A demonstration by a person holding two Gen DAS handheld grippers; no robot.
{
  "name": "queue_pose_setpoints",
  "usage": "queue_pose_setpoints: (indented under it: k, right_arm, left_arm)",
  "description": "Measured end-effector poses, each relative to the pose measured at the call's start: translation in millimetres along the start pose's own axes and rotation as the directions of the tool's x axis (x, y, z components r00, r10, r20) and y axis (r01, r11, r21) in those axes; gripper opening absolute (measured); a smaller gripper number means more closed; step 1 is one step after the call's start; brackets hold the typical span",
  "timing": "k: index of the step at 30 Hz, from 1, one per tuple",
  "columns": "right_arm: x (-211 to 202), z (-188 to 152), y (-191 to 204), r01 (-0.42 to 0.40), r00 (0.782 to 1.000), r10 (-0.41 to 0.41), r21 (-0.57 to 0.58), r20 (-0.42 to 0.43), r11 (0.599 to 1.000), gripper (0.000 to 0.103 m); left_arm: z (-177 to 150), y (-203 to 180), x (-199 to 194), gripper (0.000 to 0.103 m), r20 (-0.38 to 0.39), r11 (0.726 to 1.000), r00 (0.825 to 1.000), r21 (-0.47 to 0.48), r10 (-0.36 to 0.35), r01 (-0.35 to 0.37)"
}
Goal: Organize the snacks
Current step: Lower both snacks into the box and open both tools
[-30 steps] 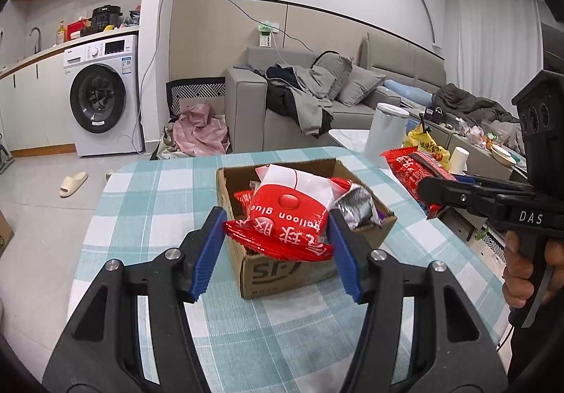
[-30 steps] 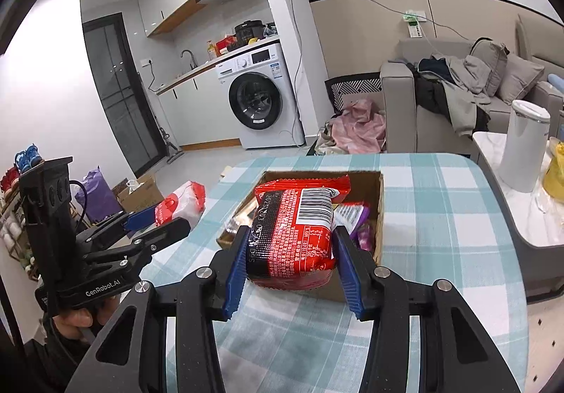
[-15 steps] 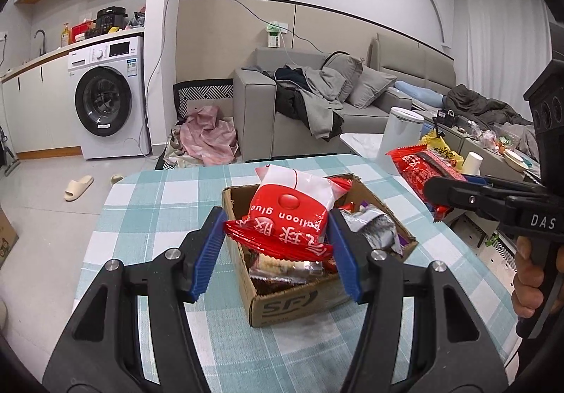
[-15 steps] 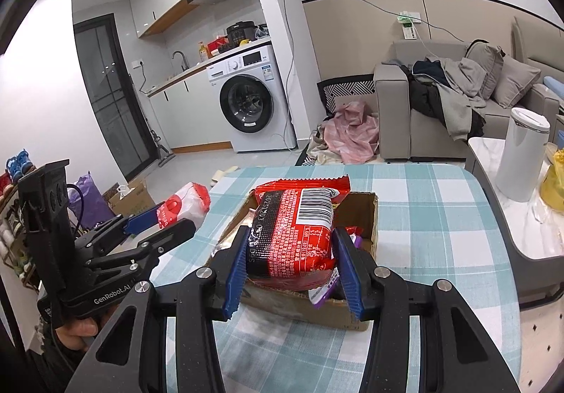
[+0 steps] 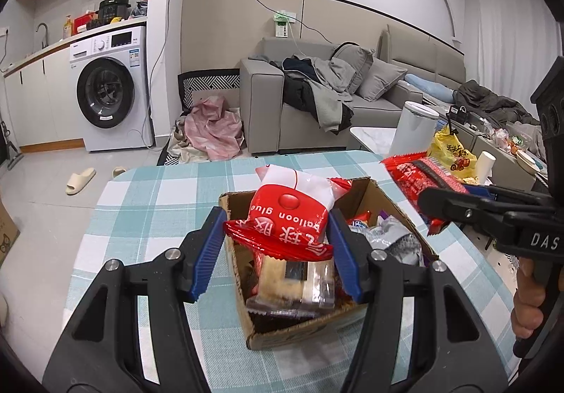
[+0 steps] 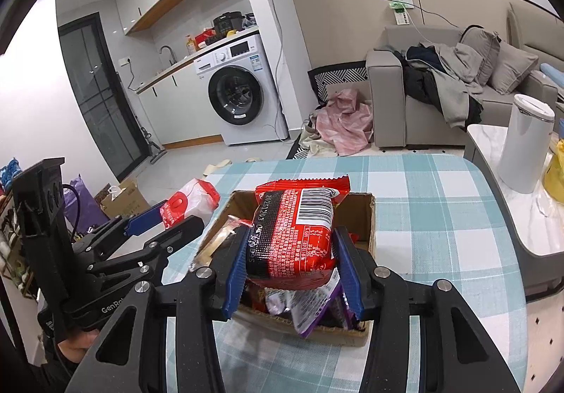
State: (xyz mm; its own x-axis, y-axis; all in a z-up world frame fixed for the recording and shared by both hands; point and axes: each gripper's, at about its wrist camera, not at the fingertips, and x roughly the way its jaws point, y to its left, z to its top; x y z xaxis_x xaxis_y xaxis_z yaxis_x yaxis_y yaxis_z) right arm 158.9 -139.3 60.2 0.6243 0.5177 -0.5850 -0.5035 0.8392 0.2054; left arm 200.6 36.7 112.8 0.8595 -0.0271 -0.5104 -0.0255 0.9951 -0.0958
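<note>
Two snack packets held above the open cardboard box, one in each gripper.

The cardboard box (image 5: 310, 329) sits on the tabletop (image 5: 151, 195), flaps open, already holding crinkled foil and clear-film packets. The left gripper (image 5: 278, 245) grasps a red-and-white packet (image 5: 289, 213) printed "balloon glue"; its blue ribbed fingers (image 5: 208, 252) pinch the soft pouch at both sides, over the near left part of the box. The right gripper (image 6: 290, 266) grasps a red packet with a barcode (image 6: 296, 234), a plump, glossy pillow pack, clamped by its long edges over the near side of the box. Side grips likely keep both pouches level for lowering into the box. The tabletop carries a teal-and-white checked cloth; a white cylindrical bin (image 6: 527, 142) stands far right, off the tabletop.
</note>
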Motion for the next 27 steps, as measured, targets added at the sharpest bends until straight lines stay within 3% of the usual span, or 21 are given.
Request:
queue_pose_setpoints:
  k: [16,27]
  right_arm:
    - [40,8,-15,0.002,0.999,0.0,0.051,-0.033,0.999,0.047]
    - [47,9,-21,0.014,0.999,-0.011,0.069,-0.047,0.998,0.047]
  left_arm:
    - [4,-2,66,0.056,-0.051,1.0,0.999,0.005,0.002,-0.002]
    - [3,-8,84,0.056,-0.081,1.0,0.997,0.02,0.0,0.002]
